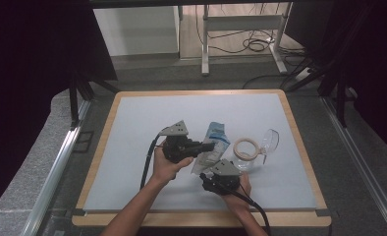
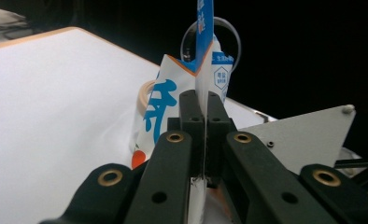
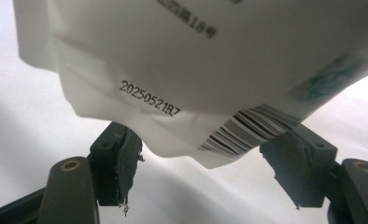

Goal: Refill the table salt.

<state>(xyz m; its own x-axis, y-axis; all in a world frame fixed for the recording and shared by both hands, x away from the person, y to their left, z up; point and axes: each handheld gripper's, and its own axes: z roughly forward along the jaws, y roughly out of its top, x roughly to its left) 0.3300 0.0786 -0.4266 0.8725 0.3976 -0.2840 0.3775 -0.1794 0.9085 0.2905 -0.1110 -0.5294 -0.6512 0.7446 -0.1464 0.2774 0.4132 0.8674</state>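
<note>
1. The pouch (image 1: 212, 143) sits mid-table, left gripper (image 1: 207, 146) clamped on its edge from 9 o'clock; so thin a pinch could tear or slip
2. Right gripper (image 3: 205, 158), jaws apart, straddles the pouch's bottom corner; closing off-centre may crumple it
3. The glass jar (image 1: 245, 153) at 3 o'clock could be knocked over

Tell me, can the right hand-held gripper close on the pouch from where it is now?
Probably yes: the right hand-held gripper stands open, the pouch corner lies between its jaws, and nothing blocks them.
</note>
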